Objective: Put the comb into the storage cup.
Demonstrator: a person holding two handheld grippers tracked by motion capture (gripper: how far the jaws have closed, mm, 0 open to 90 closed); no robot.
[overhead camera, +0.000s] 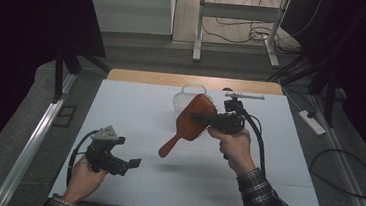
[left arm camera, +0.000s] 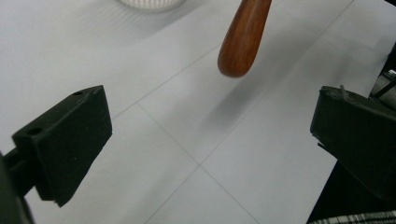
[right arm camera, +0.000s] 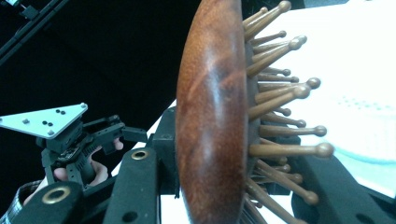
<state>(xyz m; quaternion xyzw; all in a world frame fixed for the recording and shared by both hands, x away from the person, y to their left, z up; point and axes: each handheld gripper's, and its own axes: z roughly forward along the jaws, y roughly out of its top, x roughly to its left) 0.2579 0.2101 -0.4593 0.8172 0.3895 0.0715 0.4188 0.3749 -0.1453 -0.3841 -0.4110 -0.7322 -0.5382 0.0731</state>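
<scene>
Nearest us, our left gripper (overhead camera: 124, 165) sits low at about seven o'clock on the white table (overhead camera: 135, 104), its jaws spread as wide as they go with nothing between them. In the left gripper view the rounded tip of the handle (left arm camera: 243, 39) hangs just ahead, between and above the two black pads (left arm camera: 70, 140), clear of both.

Our right gripper (overhead camera: 204, 119), near the table's centre, is clamped shut on the head of the wooden hairbrush (overhead camera: 194, 119): one jaw lies against the smooth back (right arm camera: 210, 121), the other among the pins (right arm camera: 285, 100). The brush is held in the air, its shadow falling on the table beneath.

Its long axis runs slantwise across the table, the head toward one o'clock and the handle (overhead camera: 169, 145) pointing down toward seven o'clock, straight at our left gripper. The smooth back faces up and left, the pins turned away to the right.

We judge the step to be a handover. To do it well, we should keep the right hand still, bring the open jaws squarely around the narrow handle rather than its tip, close fully, and only then loosen the right. A white basket (overhead camera: 187, 97) stands behind at twelve o'clock, well apart.
</scene>
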